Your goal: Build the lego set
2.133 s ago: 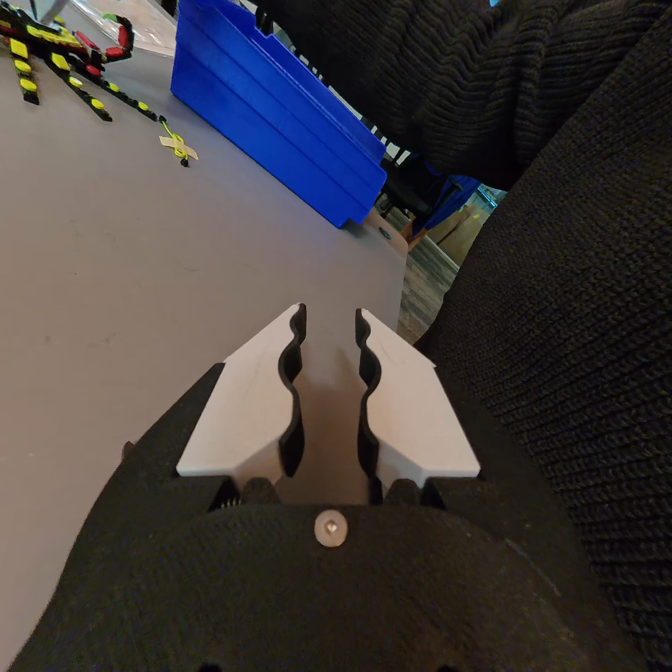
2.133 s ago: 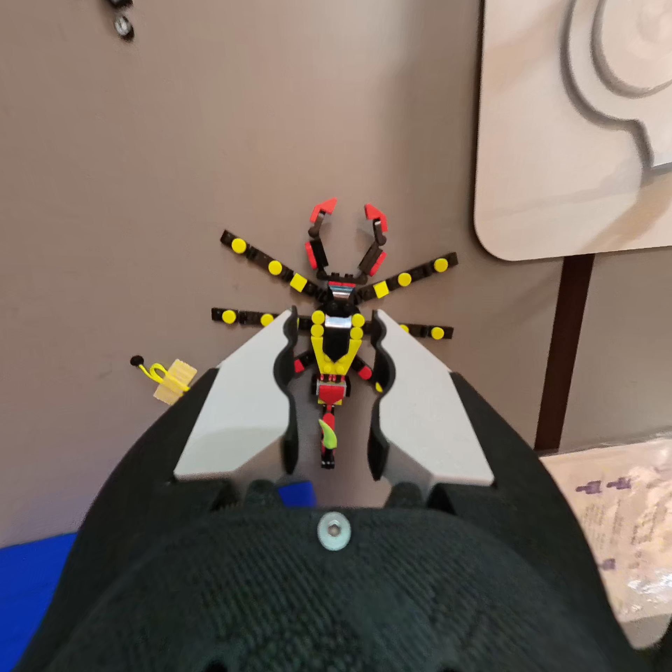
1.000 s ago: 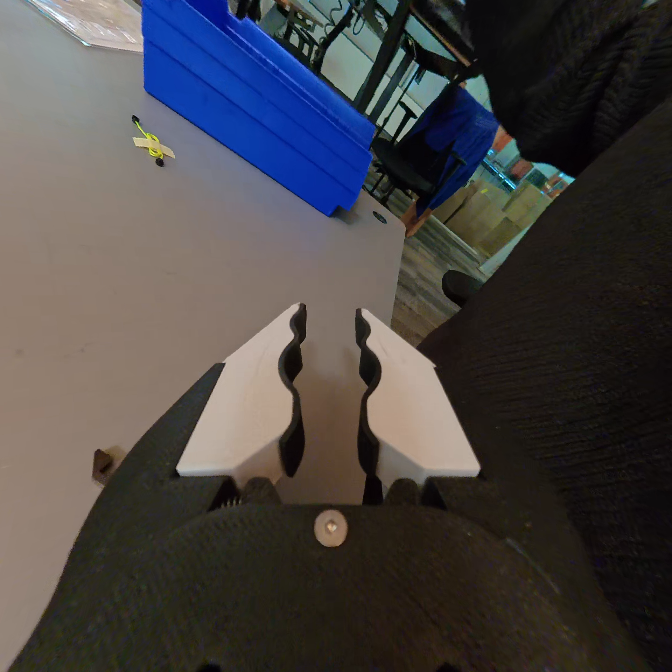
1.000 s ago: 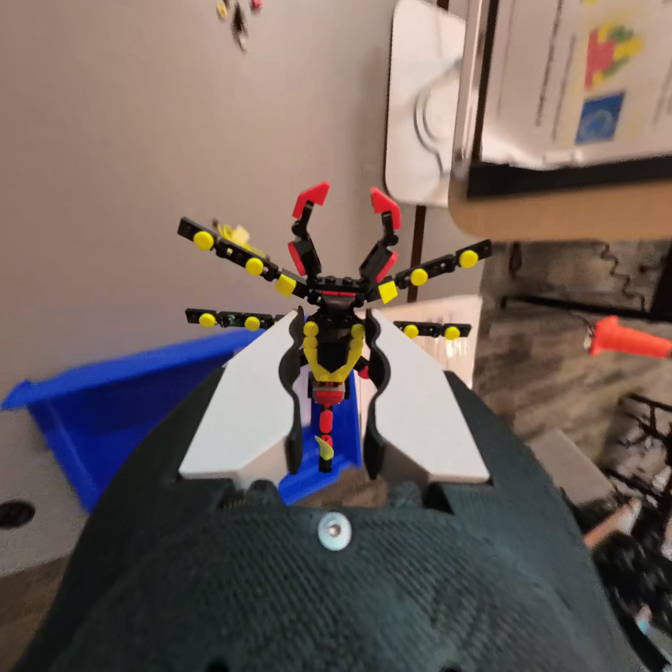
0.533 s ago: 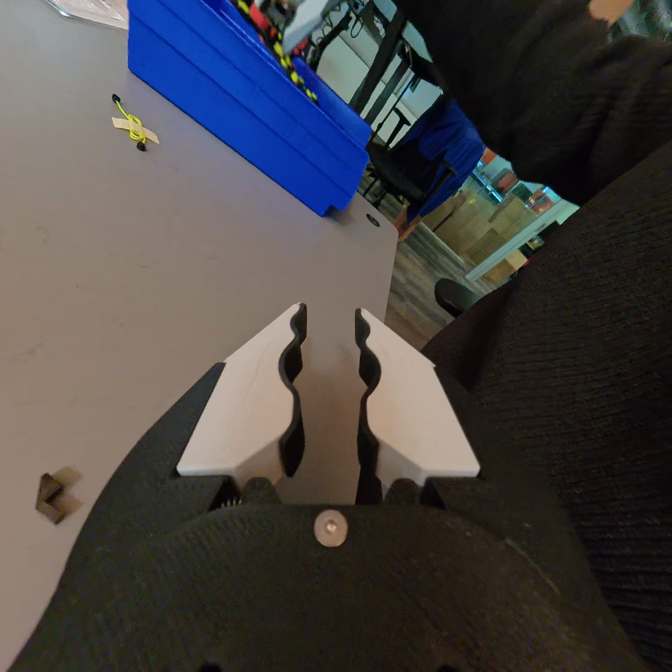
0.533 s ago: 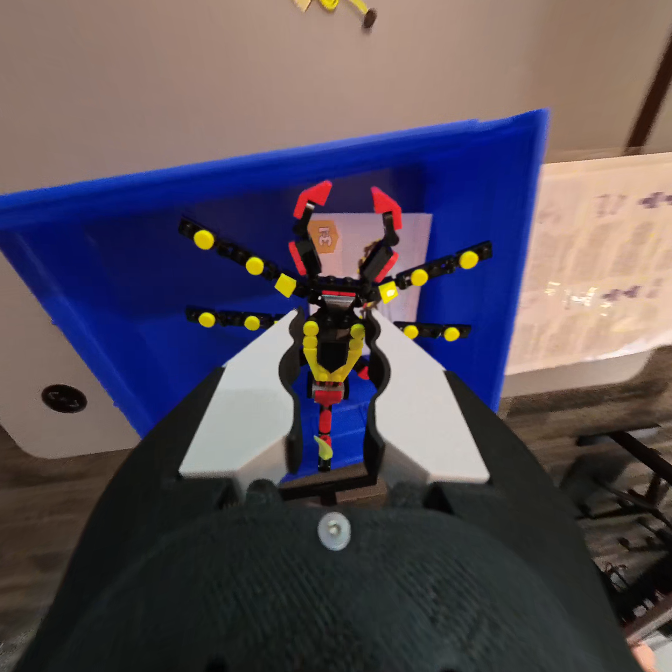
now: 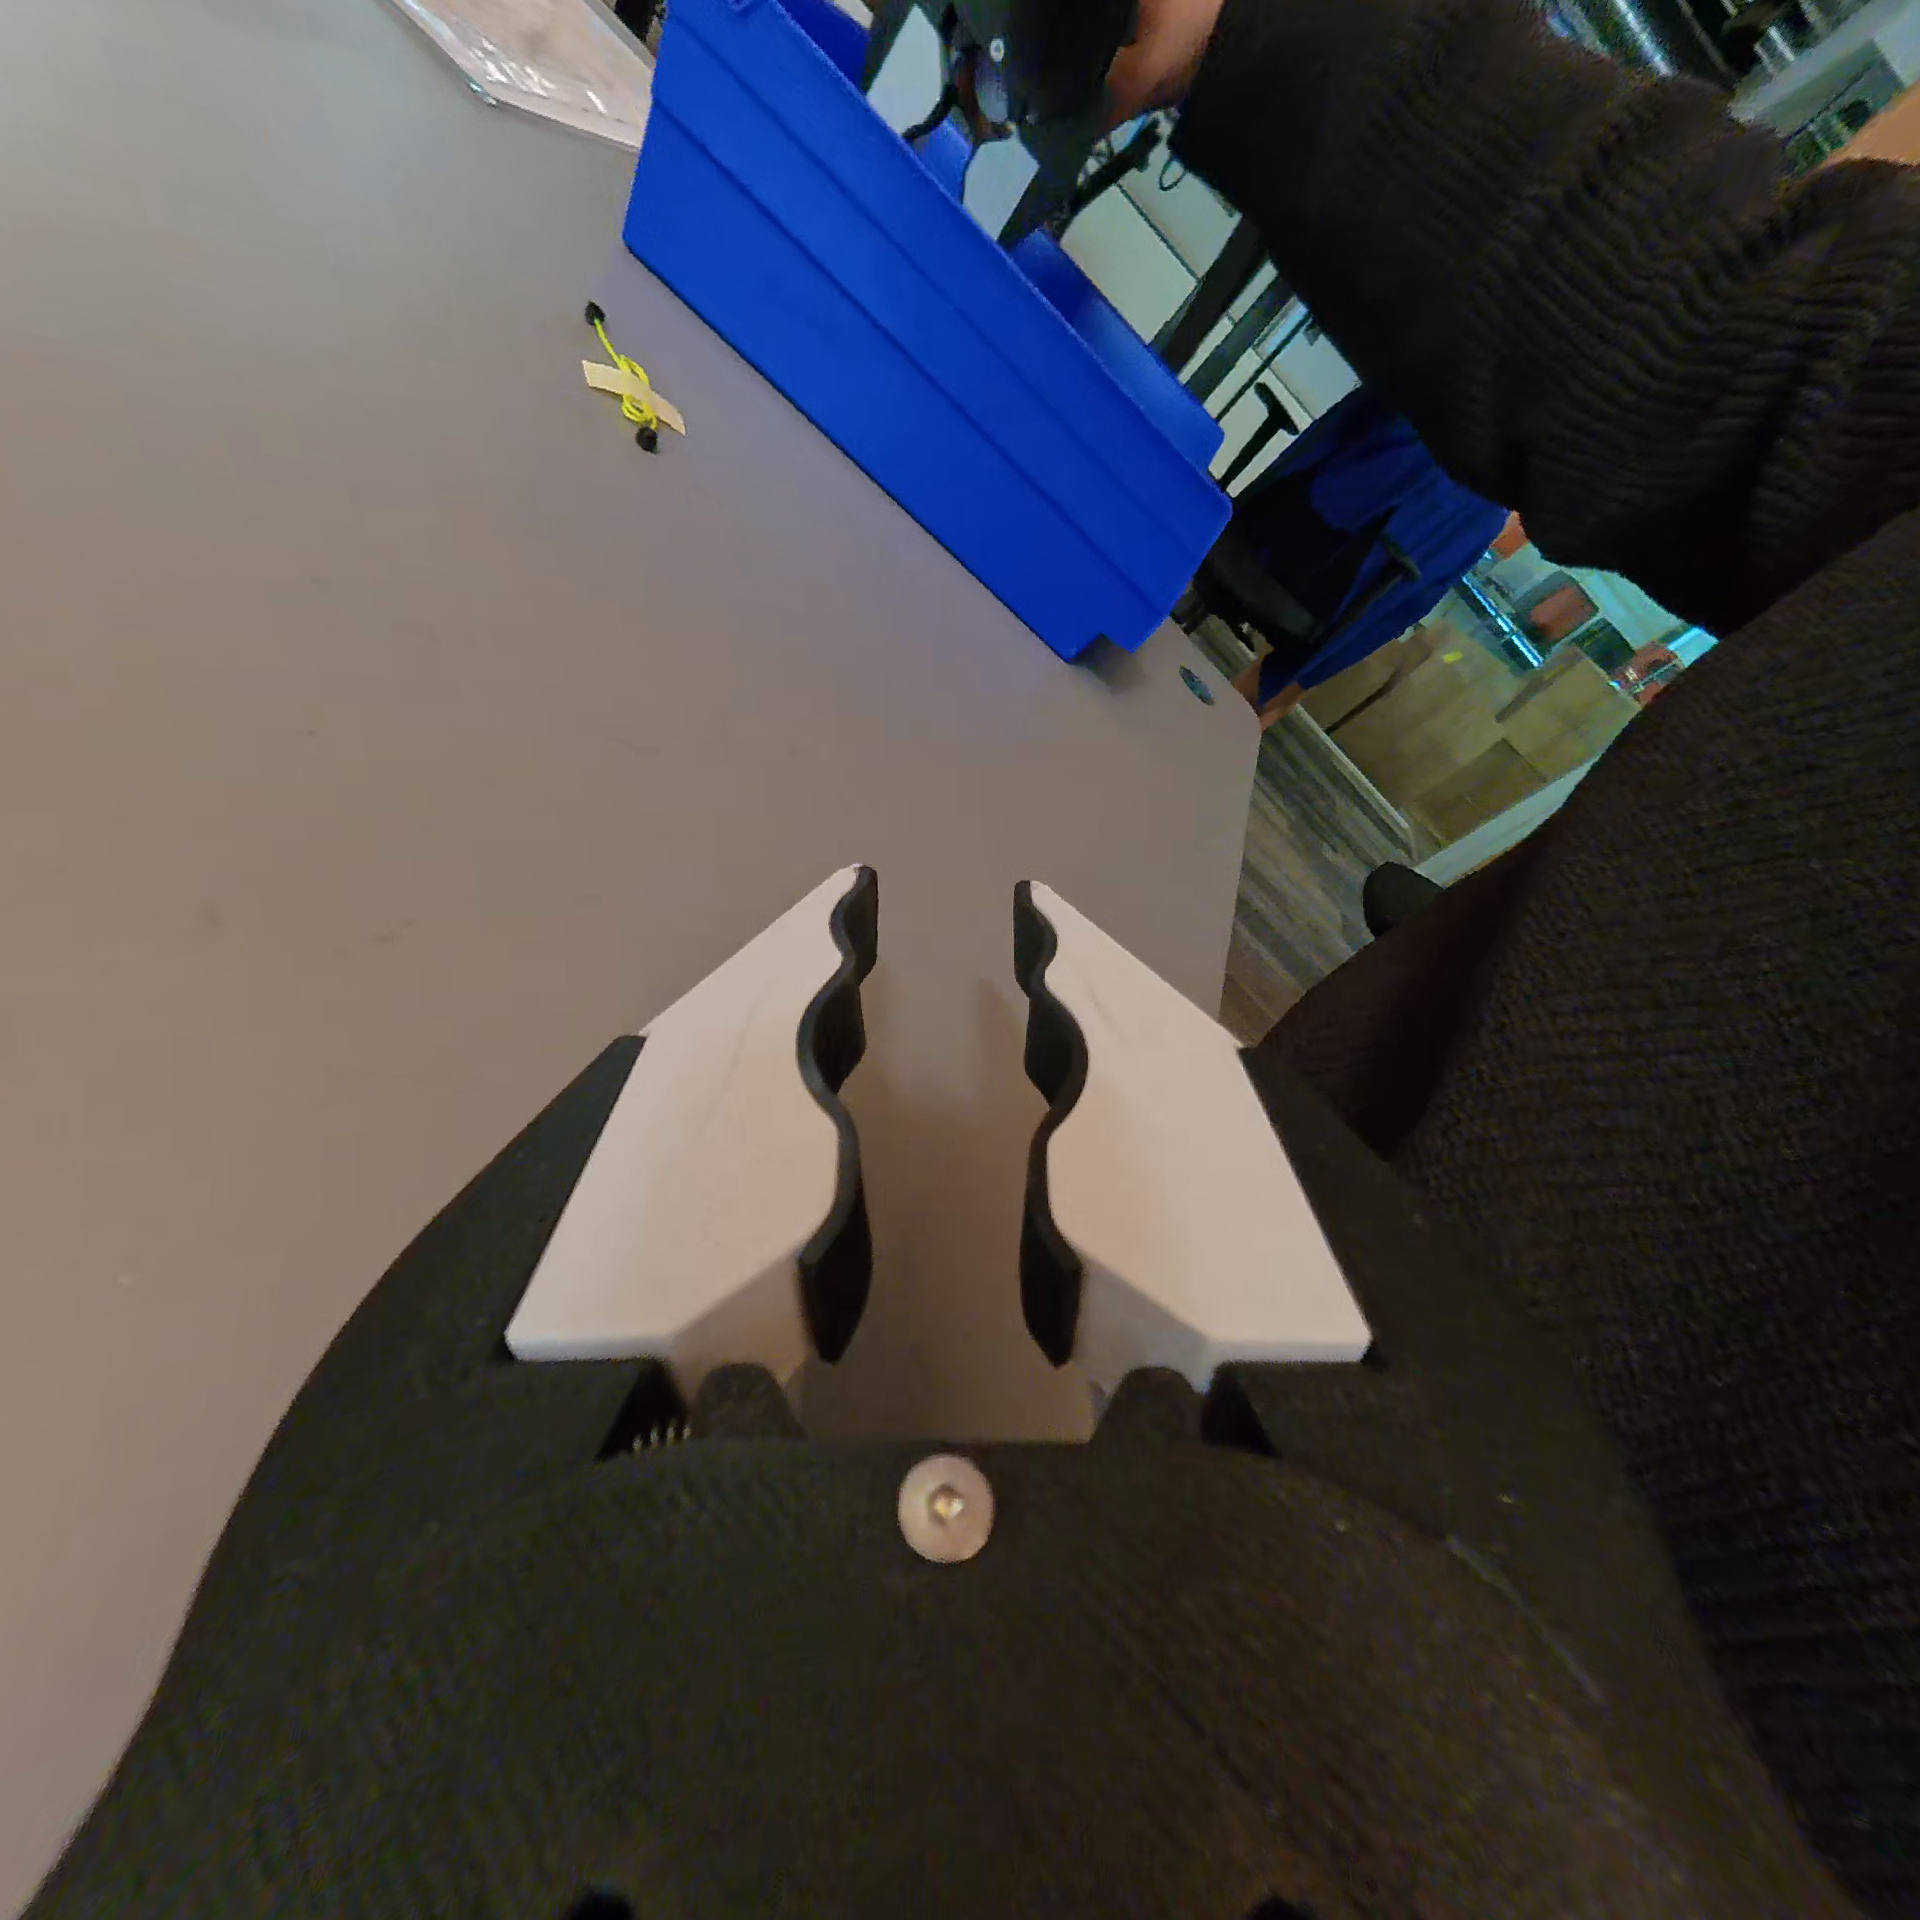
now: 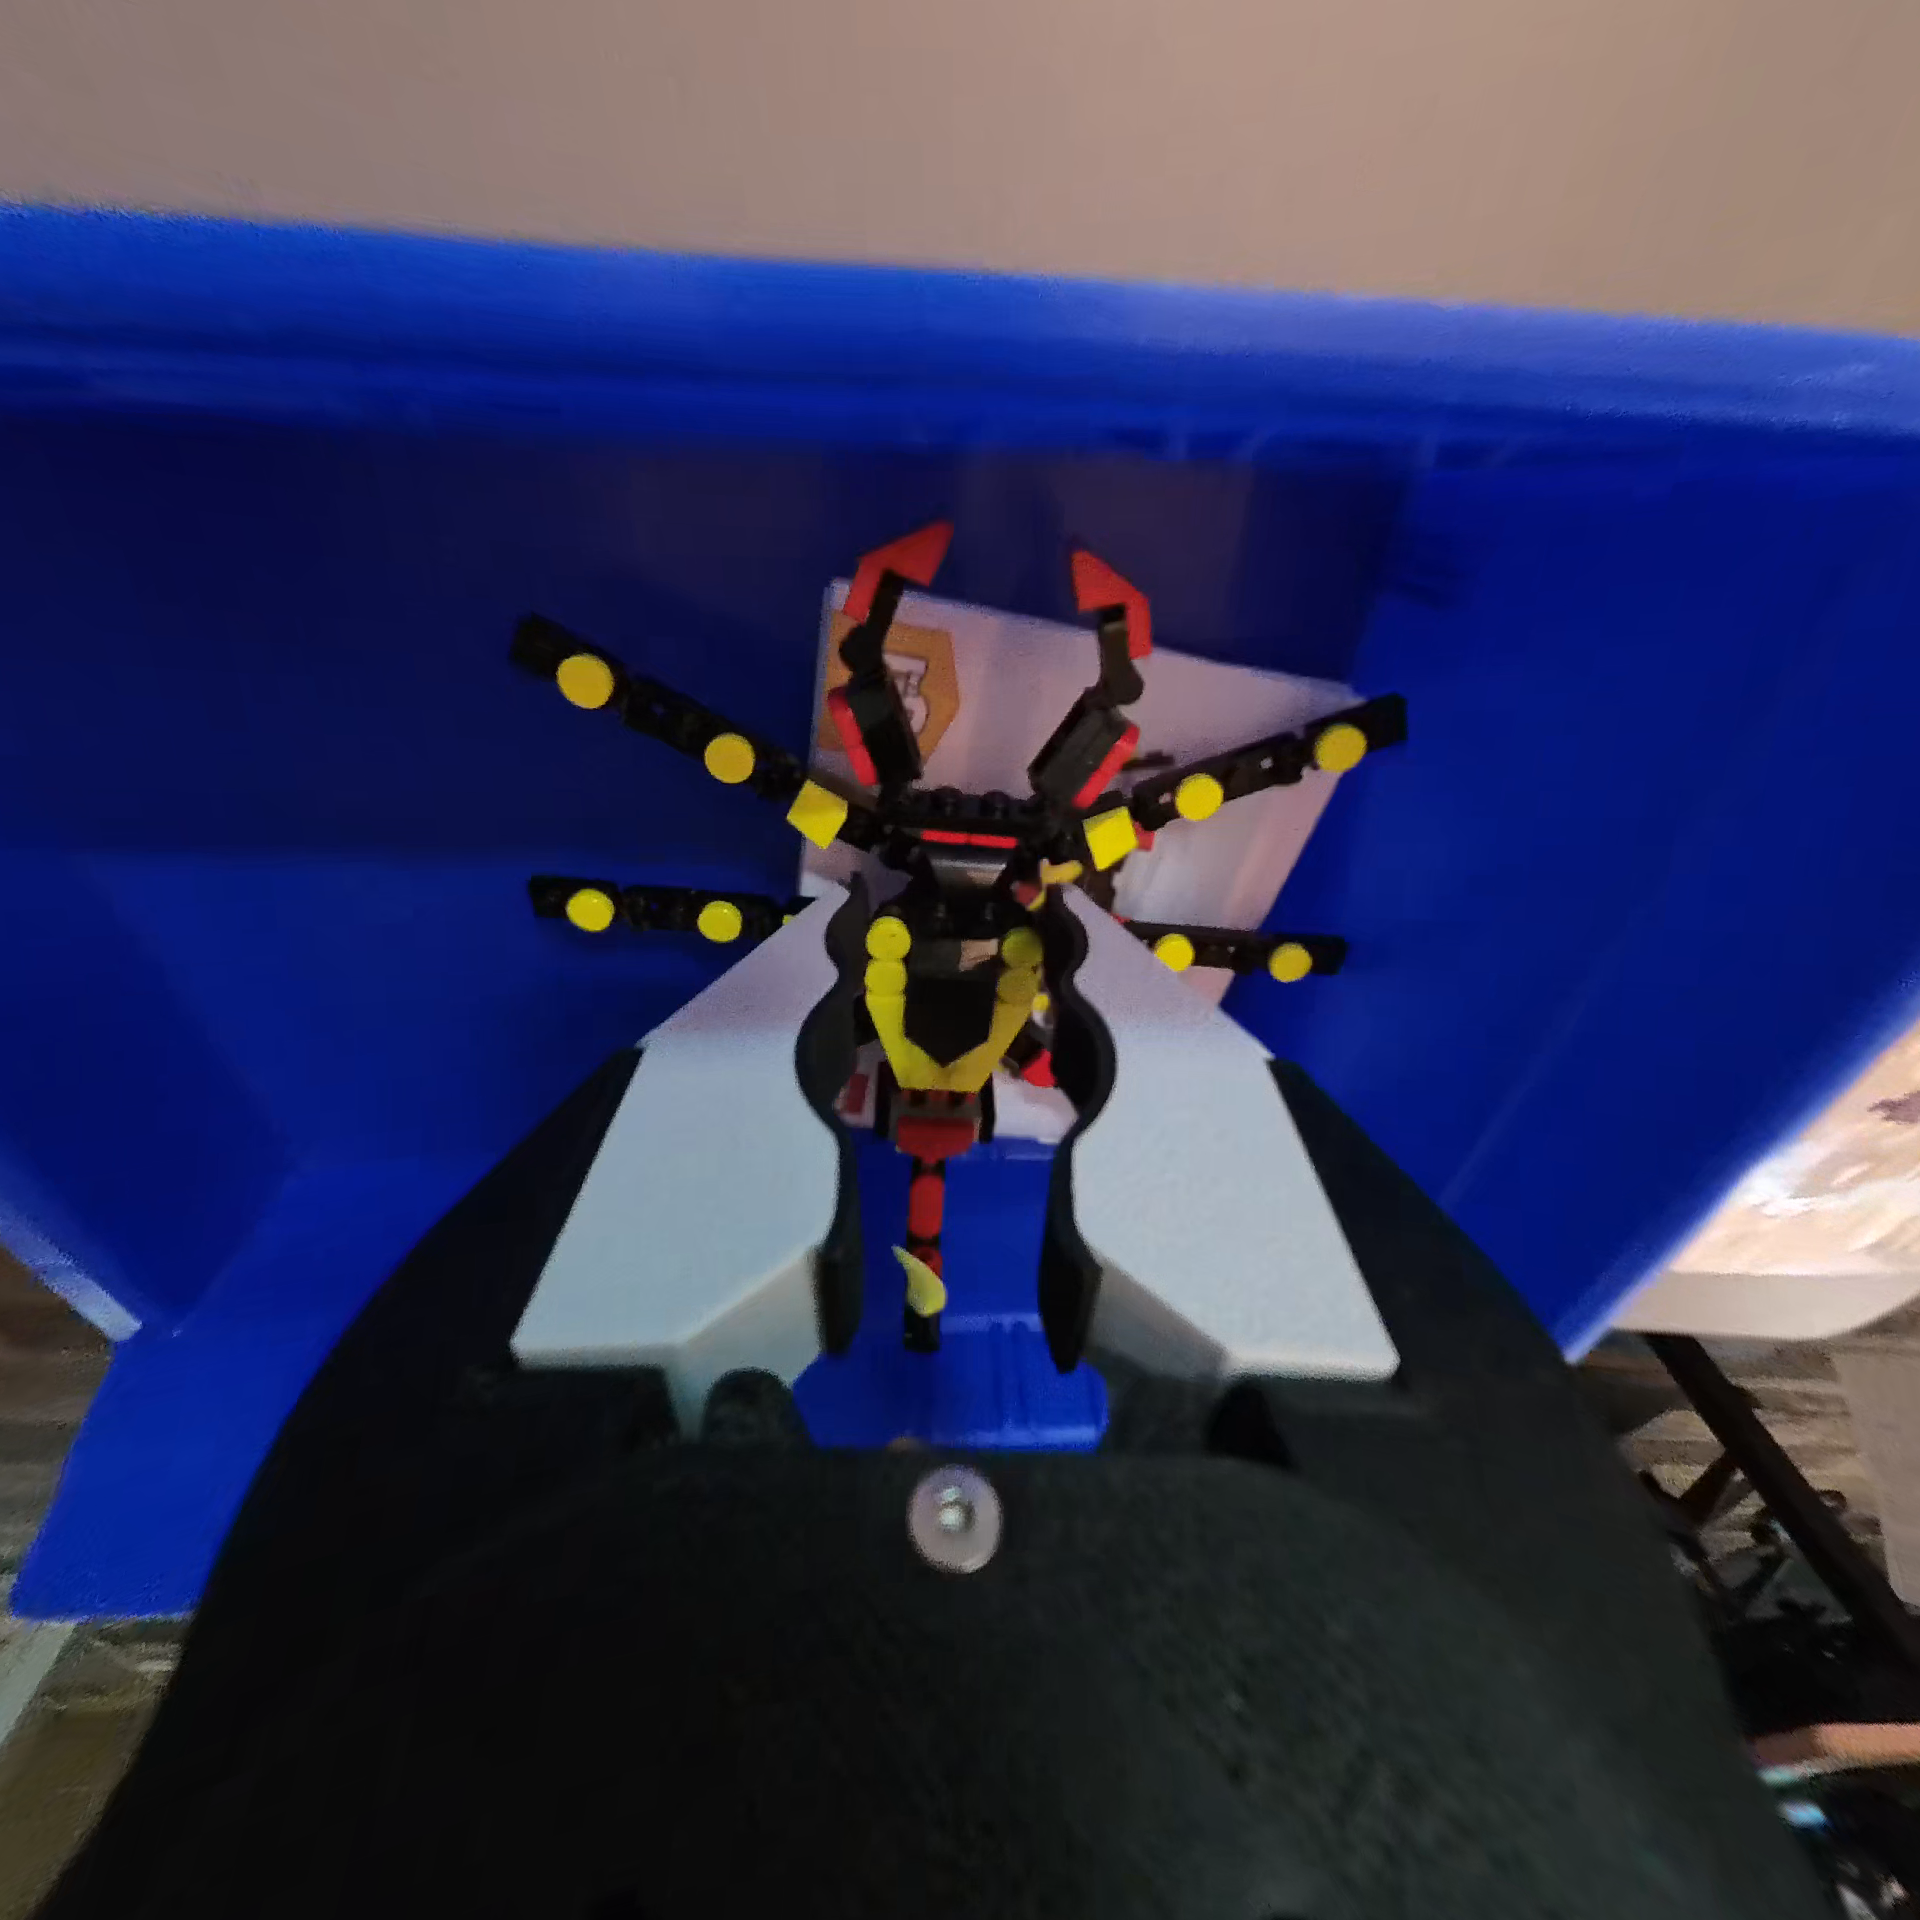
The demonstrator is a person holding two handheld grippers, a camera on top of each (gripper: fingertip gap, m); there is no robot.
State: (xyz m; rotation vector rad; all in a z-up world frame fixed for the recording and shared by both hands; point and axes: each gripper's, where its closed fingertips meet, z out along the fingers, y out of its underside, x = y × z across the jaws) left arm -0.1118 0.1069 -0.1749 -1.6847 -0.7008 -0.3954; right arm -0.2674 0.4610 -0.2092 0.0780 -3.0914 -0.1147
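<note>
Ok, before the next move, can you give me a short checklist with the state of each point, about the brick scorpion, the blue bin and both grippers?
1. Right gripper holds the brick scorpion by its body, pads on both sides: ok.
2. Scorpion is over the open blue bin, inside its walls: ok.
3. Scorpion legs are clear of the bin walls: ok, blue shows all around them.
4. Bin floor is free: not ok, a white paper lies under the scorpion.
5. Left gripper is empty, fingers apart above the grey table: ok.
6. Scorpion height above the bin floor: cannot tell.

Taped yellow cord [image 7: 628,376] on grey table [image 7: 312,727]
</note>
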